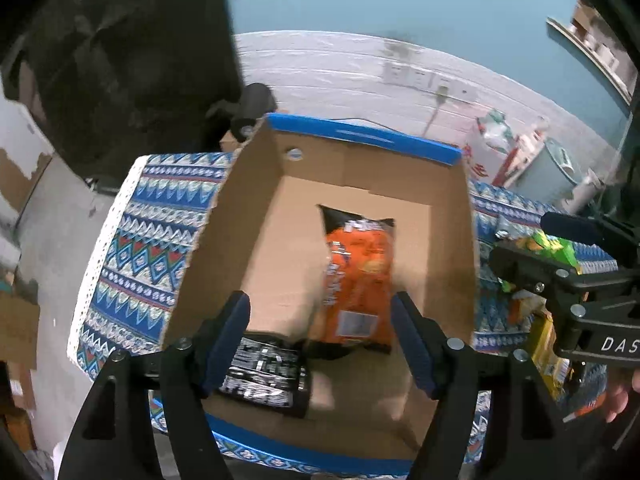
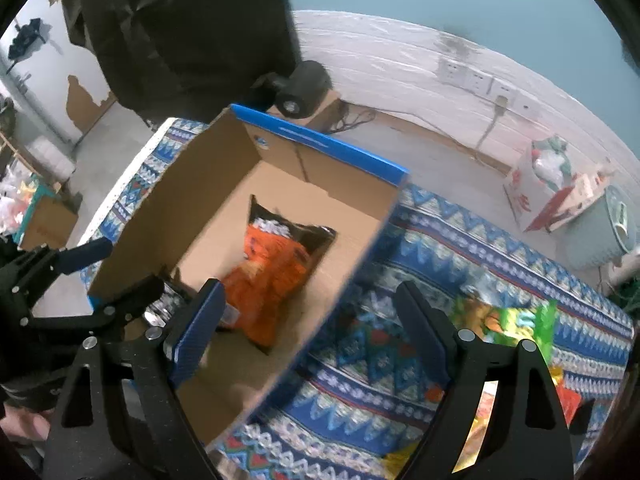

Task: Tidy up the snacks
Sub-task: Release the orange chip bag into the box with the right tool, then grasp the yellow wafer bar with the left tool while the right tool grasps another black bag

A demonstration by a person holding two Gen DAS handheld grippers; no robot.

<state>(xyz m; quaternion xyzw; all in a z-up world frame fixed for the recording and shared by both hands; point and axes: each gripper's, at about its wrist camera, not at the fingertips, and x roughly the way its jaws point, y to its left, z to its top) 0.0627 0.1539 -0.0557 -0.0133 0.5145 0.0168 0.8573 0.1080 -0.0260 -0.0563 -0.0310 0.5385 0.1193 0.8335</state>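
Here, nearest the lenses, both claws stand released with nothing between their pads: the left gripper (image 1: 322, 340) hangs over the open cardboard box (image 1: 468, 240), the right gripper (image 2: 310, 328) straddles the box's right wall above the patterned tablecloth (image 2: 460, 240). Just under the left one a black snack packet (image 1: 264, 376) lies in the near corner, and beyond it an orange snack bag (image 1: 360, 276) rests on the box floor. Judging by that, one drop-off looks finished. Farther right, a green snack bag (image 2: 516, 320) and other packets wait on the cloth; the next move calls for swinging a claw over there.
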